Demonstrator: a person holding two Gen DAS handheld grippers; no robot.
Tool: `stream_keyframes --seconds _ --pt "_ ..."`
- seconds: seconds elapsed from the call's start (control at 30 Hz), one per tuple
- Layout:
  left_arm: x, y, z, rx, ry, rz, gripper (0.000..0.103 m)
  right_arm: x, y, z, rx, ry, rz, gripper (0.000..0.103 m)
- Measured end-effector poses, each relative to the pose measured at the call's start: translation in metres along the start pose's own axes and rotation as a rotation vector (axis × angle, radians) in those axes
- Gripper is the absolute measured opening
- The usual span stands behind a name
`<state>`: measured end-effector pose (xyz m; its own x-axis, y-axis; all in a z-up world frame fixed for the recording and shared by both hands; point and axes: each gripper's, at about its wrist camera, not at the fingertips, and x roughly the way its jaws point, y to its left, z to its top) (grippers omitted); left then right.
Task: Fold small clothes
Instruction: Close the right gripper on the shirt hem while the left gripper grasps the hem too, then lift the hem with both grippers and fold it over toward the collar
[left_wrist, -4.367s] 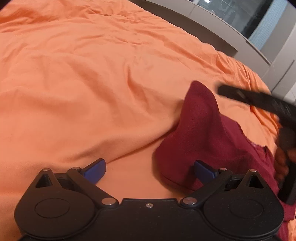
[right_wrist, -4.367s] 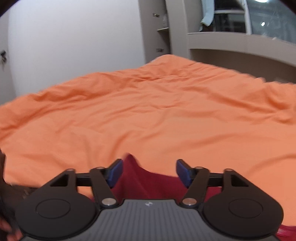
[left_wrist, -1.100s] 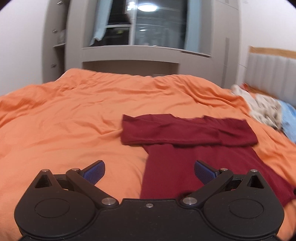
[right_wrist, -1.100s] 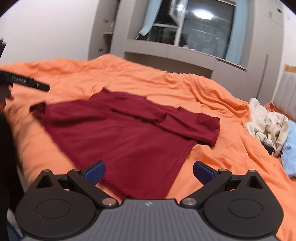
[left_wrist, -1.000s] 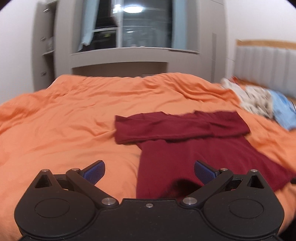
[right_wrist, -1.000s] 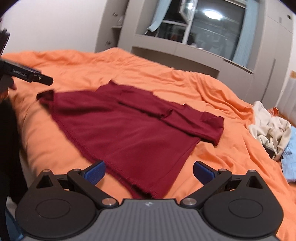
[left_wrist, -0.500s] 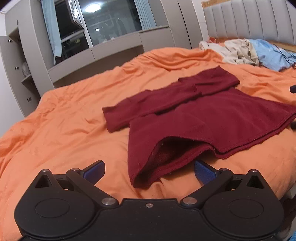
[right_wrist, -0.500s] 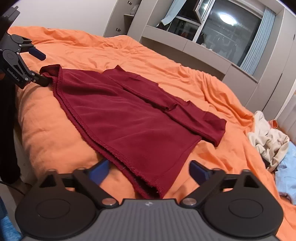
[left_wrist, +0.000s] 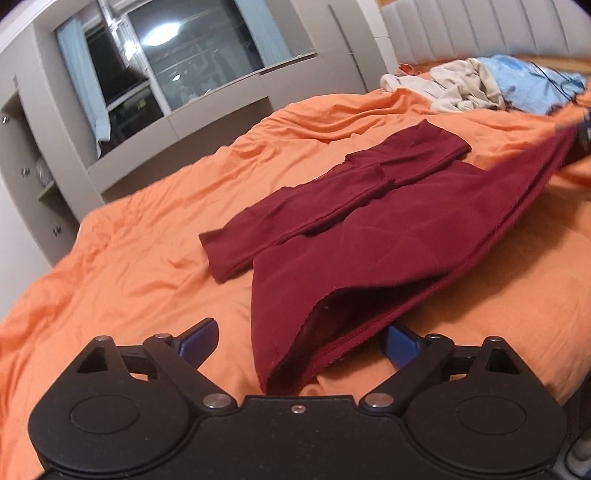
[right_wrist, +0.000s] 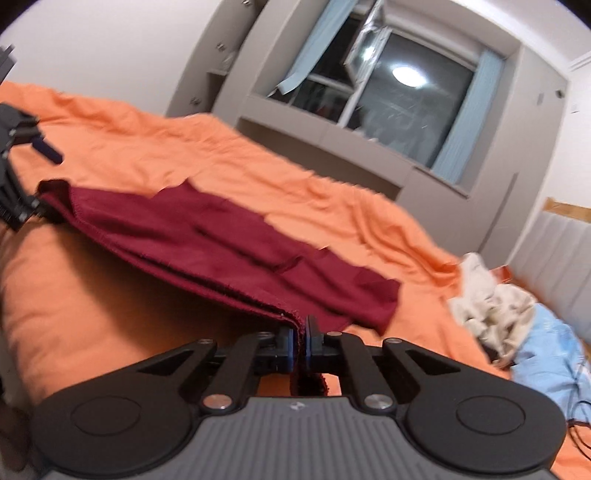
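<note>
A dark red long-sleeved top (left_wrist: 369, 236) lies on the orange bedcover (left_wrist: 129, 240), its sleeves folded across the far part. My left gripper (left_wrist: 299, 339) is open, its blue fingers either side of the top's near hem corner, which gapes open between them. My right gripper (right_wrist: 300, 339) is shut on the other hem corner of the top (right_wrist: 229, 236) and lifts that edge off the bed. The left gripper also shows at the left edge of the right wrist view (right_wrist: 22, 173), at the top's far corner.
A heap of cream and light blue clothes (left_wrist: 480, 86) lies at the head of the bed; it also shows in the right wrist view (right_wrist: 517, 317). Grey cabinets and a dark window (right_wrist: 391, 96) stand behind the bed. The padded headboard (left_wrist: 480, 29) is at the right.
My right gripper has closed on the hem corner and raised that edge. My left gripper has moved in low so the other hem corner sits between its open fingers.
</note>
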<state>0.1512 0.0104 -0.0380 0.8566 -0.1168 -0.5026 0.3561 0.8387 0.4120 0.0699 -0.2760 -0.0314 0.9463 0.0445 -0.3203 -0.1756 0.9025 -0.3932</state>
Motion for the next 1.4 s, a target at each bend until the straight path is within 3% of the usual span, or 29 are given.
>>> stream_keyframes --seconds 0.17,0.23,0.37,0.43,0.5,0.9,1.4 --pt "-0.001 -0.012 0.003 0.088 -0.03 0.003 0.079 0.003 -0.004 -0.004 -0.003 0.013 -0.008 0.006" --pt "-0.001 -0.015 0.002 0.111 -0.04 0.004 0.062 0.004 -0.002 -0.005 -0.009 0.021 -0.006 0.006" --pt "-0.004 -0.015 0.001 0.115 -0.056 -0.022 0.039 0.003 0.0 -0.005 -0.017 0.013 -0.004 0.006" --pt "-0.005 -0.012 0.001 0.09 -0.064 -0.039 0.021 0.003 0.0 -0.006 -0.015 0.014 -0.006 0.006" --pt "-0.008 -0.008 0.003 0.047 -0.069 -0.059 0.01 0.002 0.0 -0.006 -0.02 0.005 -0.015 0.006" --pt "-0.056 0.001 0.026 -0.045 -0.26 0.047 0.005 -0.03 0.004 0.001 -0.066 -0.161 -0.187 0.005" --pt "-0.193 -0.018 0.026 -0.046 -0.417 0.041 0.005 -0.151 -0.001 0.012 -0.05 -0.322 -0.278 0.005"
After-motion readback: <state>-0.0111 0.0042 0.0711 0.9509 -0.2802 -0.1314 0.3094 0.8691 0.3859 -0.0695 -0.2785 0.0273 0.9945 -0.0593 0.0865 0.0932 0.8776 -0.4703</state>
